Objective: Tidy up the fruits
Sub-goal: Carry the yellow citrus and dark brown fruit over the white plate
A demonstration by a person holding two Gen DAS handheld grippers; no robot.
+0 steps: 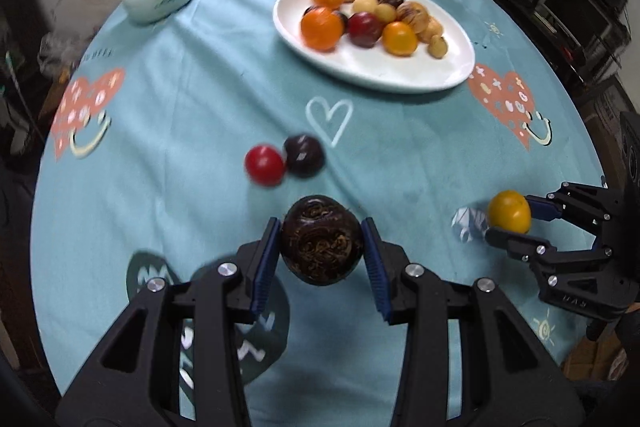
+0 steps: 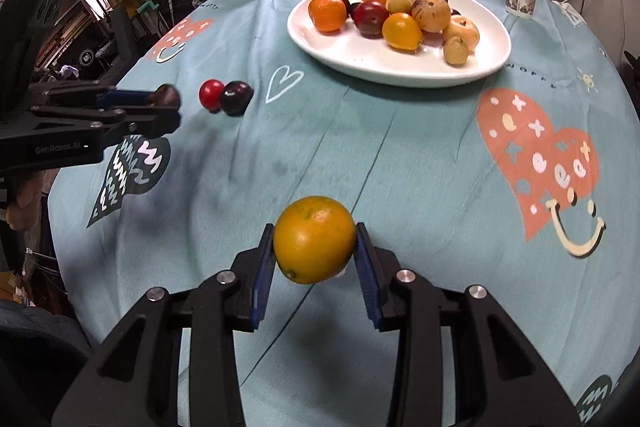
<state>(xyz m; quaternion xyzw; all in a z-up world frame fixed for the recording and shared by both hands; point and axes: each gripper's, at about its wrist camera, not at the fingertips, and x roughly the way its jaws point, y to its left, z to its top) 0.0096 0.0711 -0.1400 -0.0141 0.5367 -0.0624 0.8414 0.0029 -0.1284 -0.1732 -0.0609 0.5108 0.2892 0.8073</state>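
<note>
While the left gripper (image 1: 322, 242) pinches a dark brown fruit (image 1: 321, 239) above the table (image 1: 180, 75), right gripper (image 2: 315, 241) clamped on a yellow-orange citrus (image 2: 314, 239), red plum (image 1: 264, 165) touching dark plum (image 1: 304, 155) on cloth, white plate (image 1: 376, 67) of fruit beyond.

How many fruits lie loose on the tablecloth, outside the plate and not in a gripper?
2: a red fruit and a dark plum, touching, in front of the white plate.
</note>
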